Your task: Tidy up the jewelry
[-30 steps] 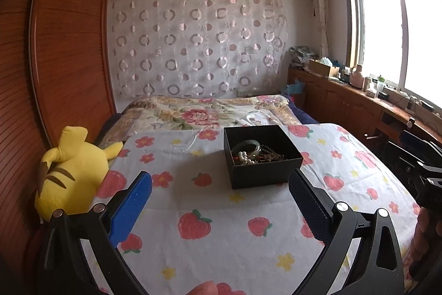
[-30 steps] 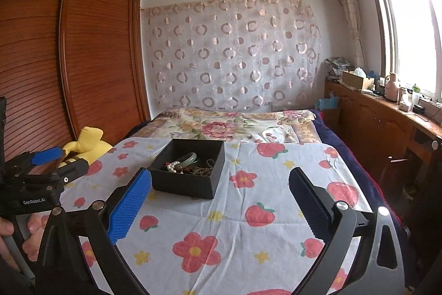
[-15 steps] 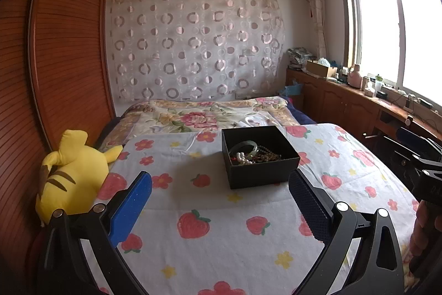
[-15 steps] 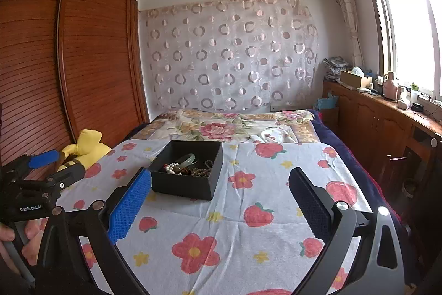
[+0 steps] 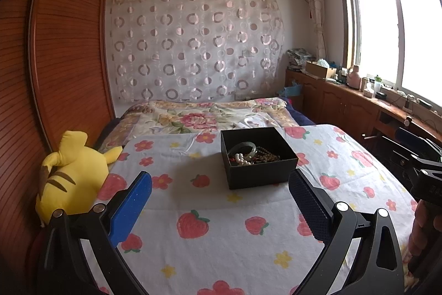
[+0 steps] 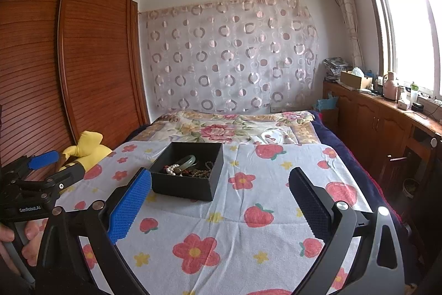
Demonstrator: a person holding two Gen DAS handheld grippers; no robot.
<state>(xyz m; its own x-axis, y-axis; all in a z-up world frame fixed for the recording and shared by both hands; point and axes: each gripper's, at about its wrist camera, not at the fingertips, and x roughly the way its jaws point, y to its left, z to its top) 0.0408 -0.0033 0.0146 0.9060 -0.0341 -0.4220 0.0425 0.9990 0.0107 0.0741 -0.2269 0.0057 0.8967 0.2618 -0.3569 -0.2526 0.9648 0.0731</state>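
Observation:
A black open box (image 5: pixel 258 156) sits on the strawberry-print bed cover; it also shows in the right wrist view (image 6: pixel 187 170). Inside lie a green bangle (image 5: pixel 243 148), a white pearl strand (image 5: pixel 243 159) and brown bead strings (image 5: pixel 266 156). My left gripper (image 5: pixel 221 201) is open and empty, held well short of the box. My right gripper (image 6: pixel 221 201) is open and empty, with the box ahead to its left. The left gripper also shows at the left edge of the right wrist view (image 6: pixel 47 167).
A yellow plush toy (image 5: pixel 71 173) lies at the bed's left side by the wooden wardrobe (image 5: pixel 55 60). A floral quilt (image 5: pixel 204 118) covers the bed's far end. Wooden cabinets (image 5: pixel 345 107) with clutter run under the window on the right.
Both views have tilted slightly upward, showing more ceiling. The box and its jewelry have not moved. Both grippers stay open.

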